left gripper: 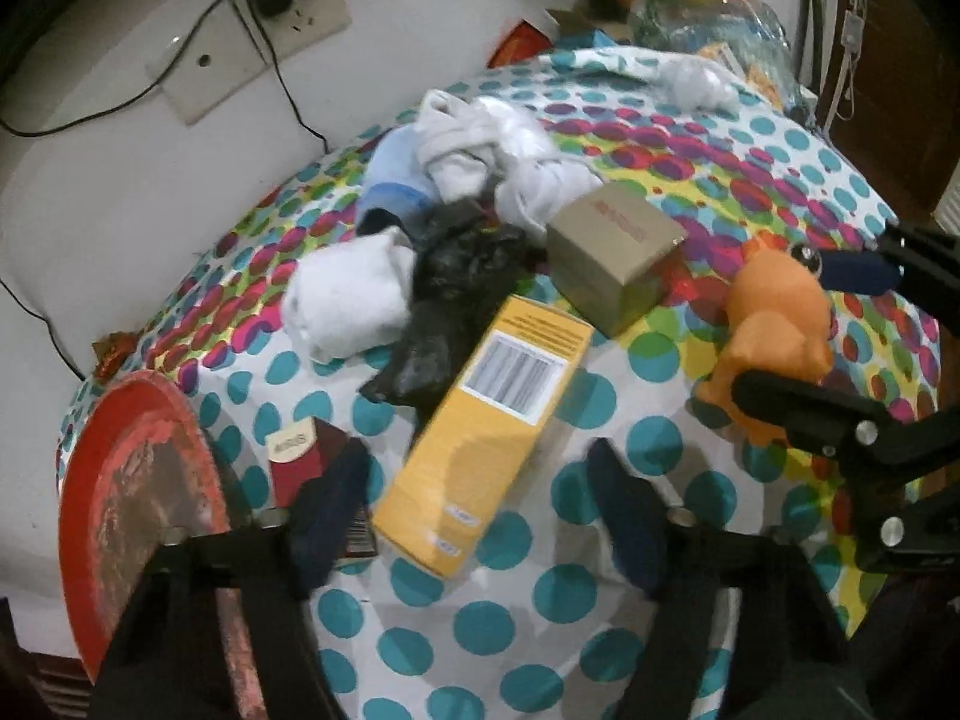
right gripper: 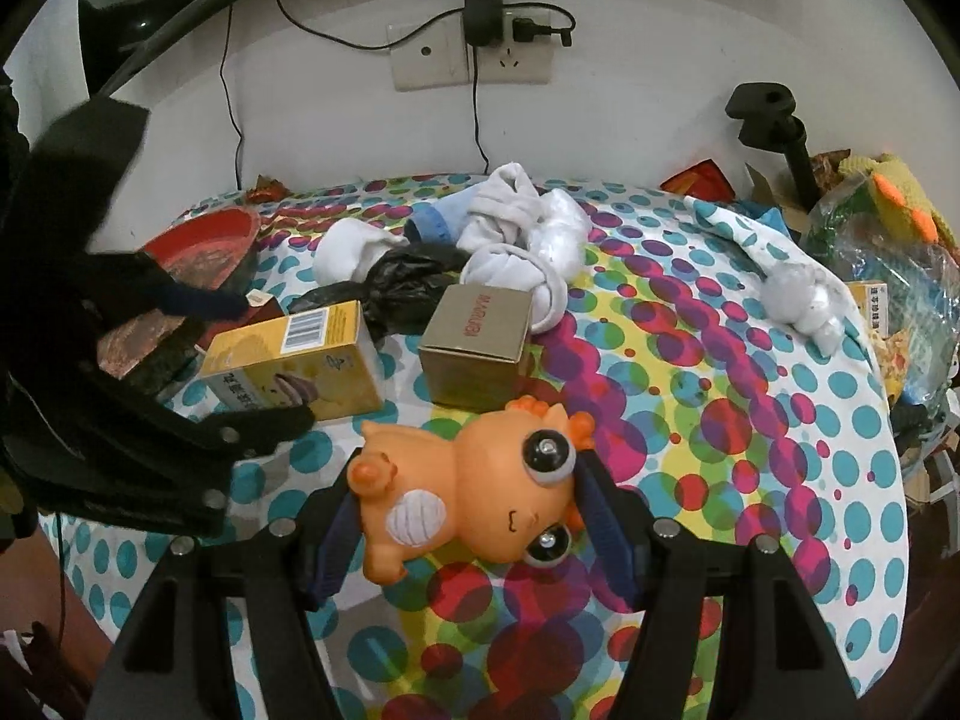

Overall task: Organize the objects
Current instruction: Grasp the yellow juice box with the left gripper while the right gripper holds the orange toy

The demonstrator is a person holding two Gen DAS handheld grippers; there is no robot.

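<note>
Currently, the right gripper (right gripper: 474, 516) clamps the orange toy figure (right gripper: 474, 498) between both pads, the figure lying on its side on the dotted desk (right gripper: 750, 480). The left gripper (left gripper: 480, 510) stands partly open astride the near end of the yellow carton (left gripper: 486, 450); pad contact cannot be told. The carton lies flat beside a brown cardboard box (left gripper: 618, 258), a black bag (left gripper: 456, 294) and white socks (left gripper: 354, 294).

On the table (right gripper: 750, 450), the toy (right gripper: 468, 504) lies before the small box (right gripper: 480, 336), the long box (right gripper: 294, 360) left of both.
</note>
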